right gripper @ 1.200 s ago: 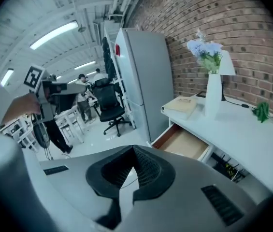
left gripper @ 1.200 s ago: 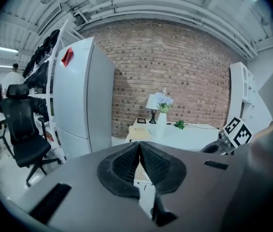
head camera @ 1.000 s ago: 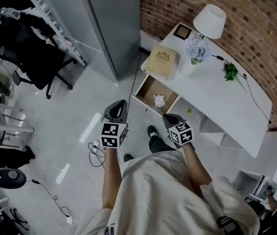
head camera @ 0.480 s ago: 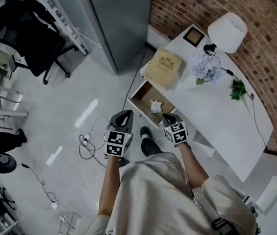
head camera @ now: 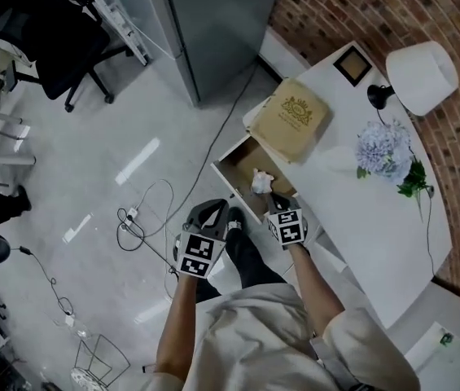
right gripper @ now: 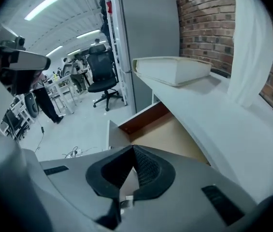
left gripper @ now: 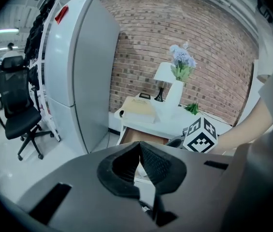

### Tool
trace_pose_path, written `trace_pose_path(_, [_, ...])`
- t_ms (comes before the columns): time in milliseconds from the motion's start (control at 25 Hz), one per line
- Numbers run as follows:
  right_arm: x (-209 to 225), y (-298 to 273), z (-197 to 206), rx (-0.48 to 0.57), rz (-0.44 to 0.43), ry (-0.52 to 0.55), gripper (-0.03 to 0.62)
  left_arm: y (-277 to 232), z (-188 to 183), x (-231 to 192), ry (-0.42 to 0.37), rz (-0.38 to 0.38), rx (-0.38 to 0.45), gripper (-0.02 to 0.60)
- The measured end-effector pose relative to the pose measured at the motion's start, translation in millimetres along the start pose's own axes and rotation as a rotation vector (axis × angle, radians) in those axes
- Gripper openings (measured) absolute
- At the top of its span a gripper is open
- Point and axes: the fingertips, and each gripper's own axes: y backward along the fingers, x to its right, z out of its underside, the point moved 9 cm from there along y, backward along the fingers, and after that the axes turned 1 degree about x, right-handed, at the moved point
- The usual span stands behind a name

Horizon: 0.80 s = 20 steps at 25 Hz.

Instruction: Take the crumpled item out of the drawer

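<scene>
Right, the crumpled item (head camera: 261, 182) lies white in the open drawer (head camera: 242, 160), which is pulled out from under the worktop (head camera: 360, 218) for reach. The right claw (head camera: 276, 203) hovers just beside it, jaws together and empty. The left claw (head camera: 210, 213), also closed, hangs over the pale floor (head camera: 91, 177), with the brick wall (head camera: 457, 15) beyond.

1. Left gripper (left gripper: 139, 148) is pointing toward an open drawer (left gripper: 141, 135), jaw tips meeting, nothing between.
2. White desk (left gripper: 175, 121) is carrying a lamp (left gripper: 163, 73), flowers (left gripper: 181, 61), tan box (left gripper: 139, 111).
3. Office chair (left gripper: 14, 105) is standing far left, beside a grey cabinet (left gripper: 78, 76).
</scene>
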Motion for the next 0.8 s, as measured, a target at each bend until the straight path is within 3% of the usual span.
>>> trace_pose_path(360, [22, -62, 14, -0.064, 0.076, 0.075, 0.021, -50, 58, -9, 0.126, 0.03, -0.049, 0.017])
trace_pose_path(800, [40, -106, 28, -0.14, 0.118, 0.089, 0.021, -127, 122, -4, 0.167, 0.149, -0.103, 0.017])
